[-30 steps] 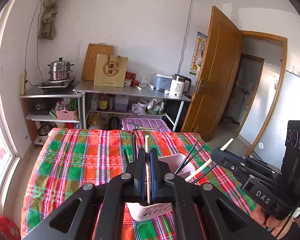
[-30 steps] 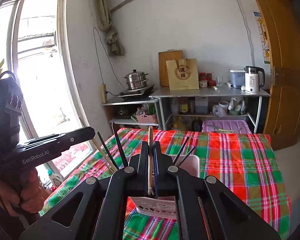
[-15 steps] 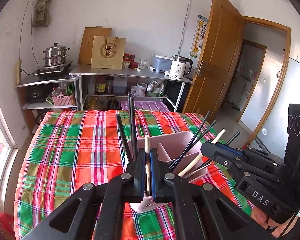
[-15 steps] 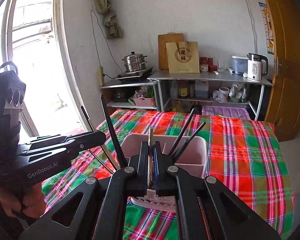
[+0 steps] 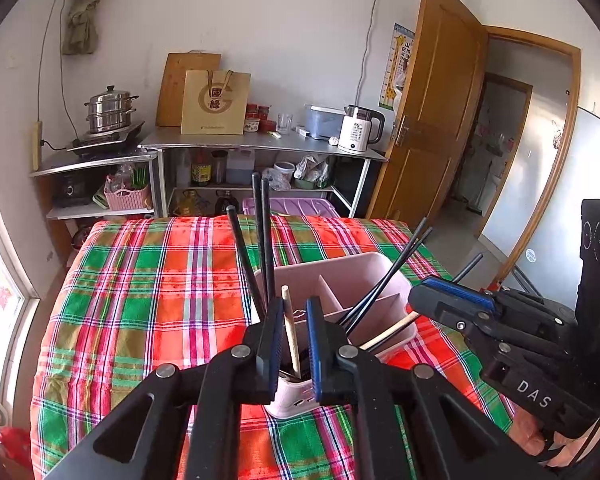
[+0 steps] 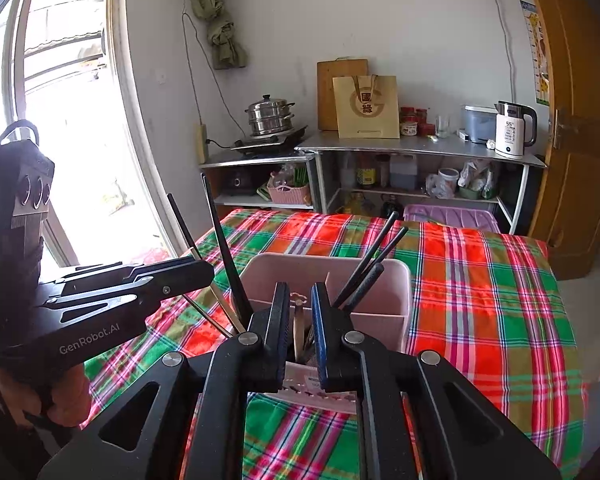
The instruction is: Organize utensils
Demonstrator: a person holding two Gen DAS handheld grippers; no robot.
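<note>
Left tongs [image 5: 293, 312], right tongs [image 6: 300, 300] parted around loose chopsticks in caddy [image 5: 364, 270].

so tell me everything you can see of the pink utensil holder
The pink utensil holder looks like smooth plastic, a rectangular bin with rounded corners and inner dividers splitting it into compartments. It sits upright on the plaid tablecloth, open at the top. Several black chopsticks stand slanted inside, leaning on its rim, and a pale wooden chopstick lies against its right edge. A lower perforated section shows at its near end. Both grippers' fingers hang over that end, with another light stick between the left pair.
</note>
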